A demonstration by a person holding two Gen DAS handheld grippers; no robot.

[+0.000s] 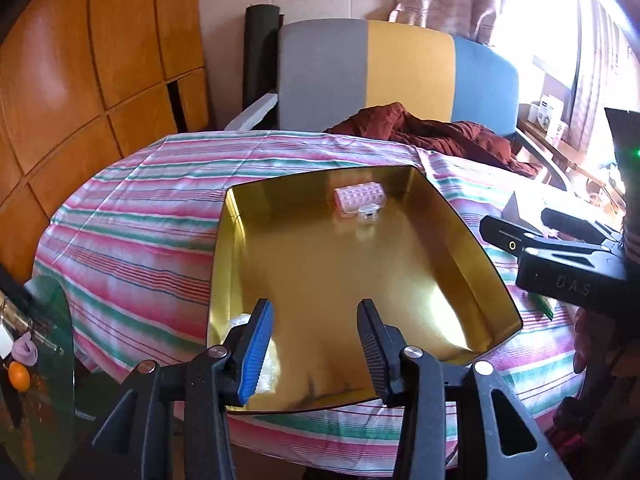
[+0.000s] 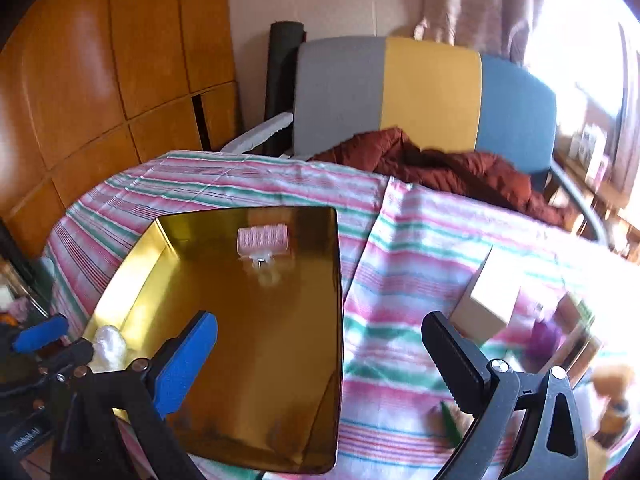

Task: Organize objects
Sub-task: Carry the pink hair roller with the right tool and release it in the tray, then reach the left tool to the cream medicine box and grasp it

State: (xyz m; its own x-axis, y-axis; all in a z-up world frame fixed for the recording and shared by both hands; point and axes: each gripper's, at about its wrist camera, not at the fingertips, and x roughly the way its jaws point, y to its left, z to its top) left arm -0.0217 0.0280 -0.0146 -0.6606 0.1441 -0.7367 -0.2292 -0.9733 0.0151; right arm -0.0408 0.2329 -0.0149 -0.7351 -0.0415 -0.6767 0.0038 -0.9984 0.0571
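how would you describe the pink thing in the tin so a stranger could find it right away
On the striped tablecloth sits an open gold tin. The pink hair roller lies on its floor by the far wall, with a small clear clip just in front of it. It is the only pink, bumpy cylinder there; the crumpled white plastic lies at the near corner.

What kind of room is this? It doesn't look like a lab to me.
Most likely a room in someone's home, perhaps a living or dining area. A table wears a striped cloth, a padded chair in grey, yellow and blue stands behind it with a reddish-brown garment dumped on it, and wooden cupboards line the wall.
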